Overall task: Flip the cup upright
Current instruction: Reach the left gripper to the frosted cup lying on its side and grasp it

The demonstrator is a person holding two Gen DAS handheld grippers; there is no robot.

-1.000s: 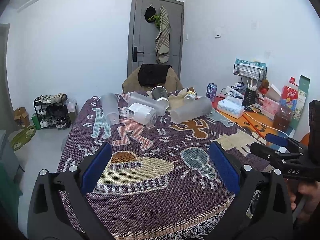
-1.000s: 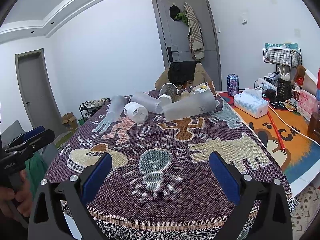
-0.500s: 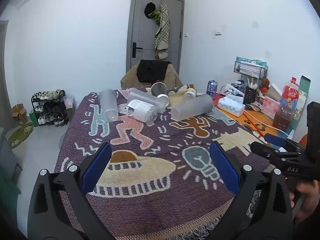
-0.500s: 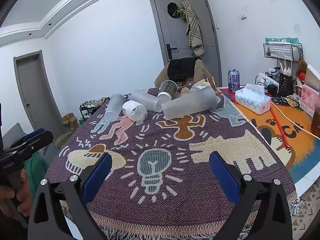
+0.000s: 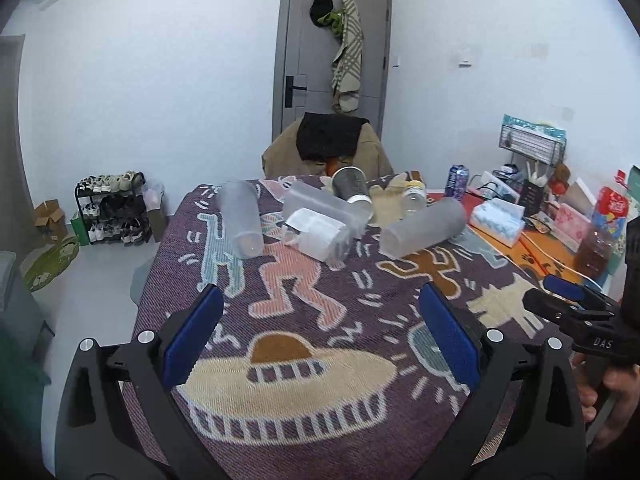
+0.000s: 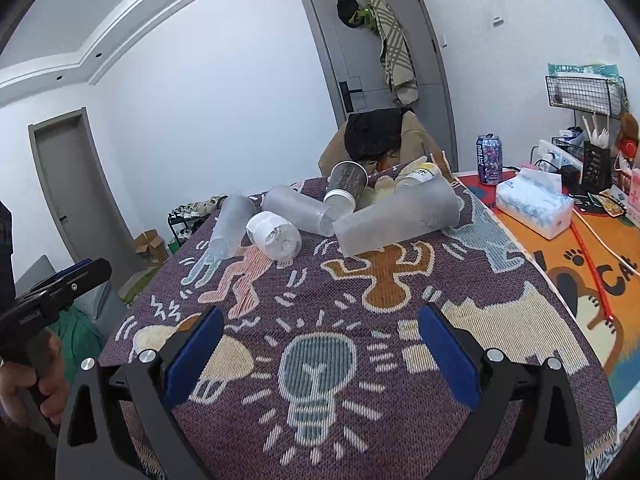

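Several cups lie on their sides at the far end of the patterned cloth: a large frosted cup, a frosted cup at the left, another frosted cup, a white-wrapped clear cup and a dark cup. My left gripper is open and empty, well short of the cups. My right gripper is open and empty over the cloth. Each gripper shows at the edge of the other's view.
A small jar stands behind the cups. A tissue box, a can, a wire rack and boxes sit on the orange mat at the right. A chair stands beyond the table.
Both grippers have moved forward toward the cups, which look larger now. Both stay open. The cups have not moved.
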